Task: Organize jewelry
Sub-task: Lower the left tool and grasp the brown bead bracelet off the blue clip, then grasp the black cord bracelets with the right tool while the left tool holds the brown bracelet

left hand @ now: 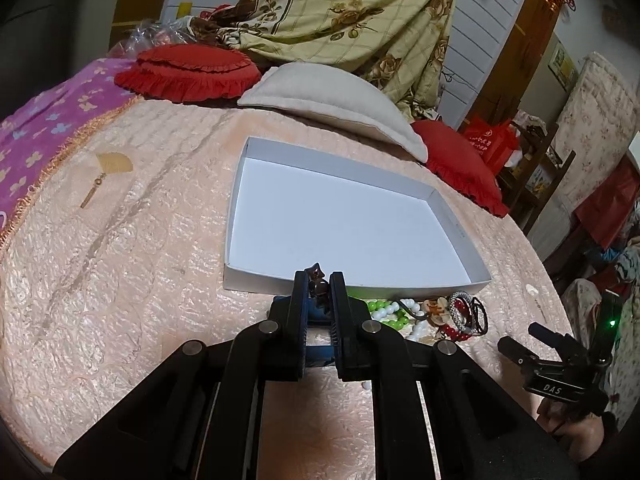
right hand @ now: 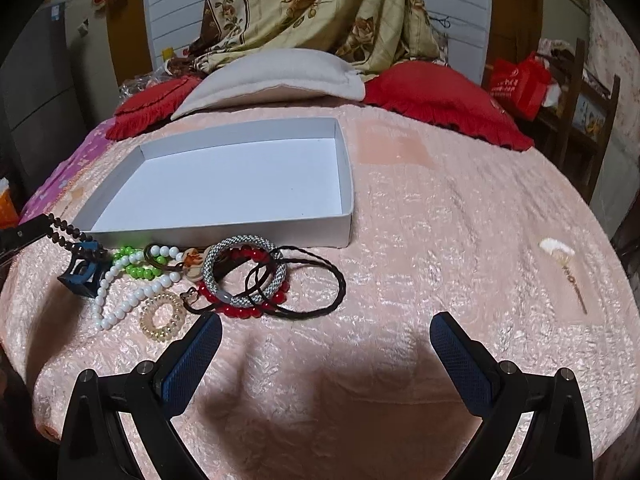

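Observation:
My left gripper [left hand: 319, 278] is shut on a string of dark brown beads [left hand: 318, 280], held just above the near wall of the white box [left hand: 256, 278]. In the right wrist view the same dark bead string [right hand: 64, 234] runs to the left edge, lifted off the bedspread. Beside the box [right hand: 240, 236] lies the jewelry pile: blue hair claw [right hand: 82, 268], green beads [right hand: 136, 270], white beads [right hand: 120, 300], spiral hair tie [right hand: 162, 316], silver bangle [right hand: 244, 276], red bead bracelet [right hand: 240, 311], black cord [right hand: 316, 300]. My right gripper [right hand: 326, 328] stands open just in front of the pile, holding nothing.
A pink quilted bedspread [right hand: 440, 240] carries everything. A fan-shaped hairpin [right hand: 560, 258] lies far right, and another fan-shaped hairpin [left hand: 108, 168] far left. Red cushions [right hand: 440, 96] and a beige pillow [right hand: 272, 76] lie behind the box. Inside, the box is bare.

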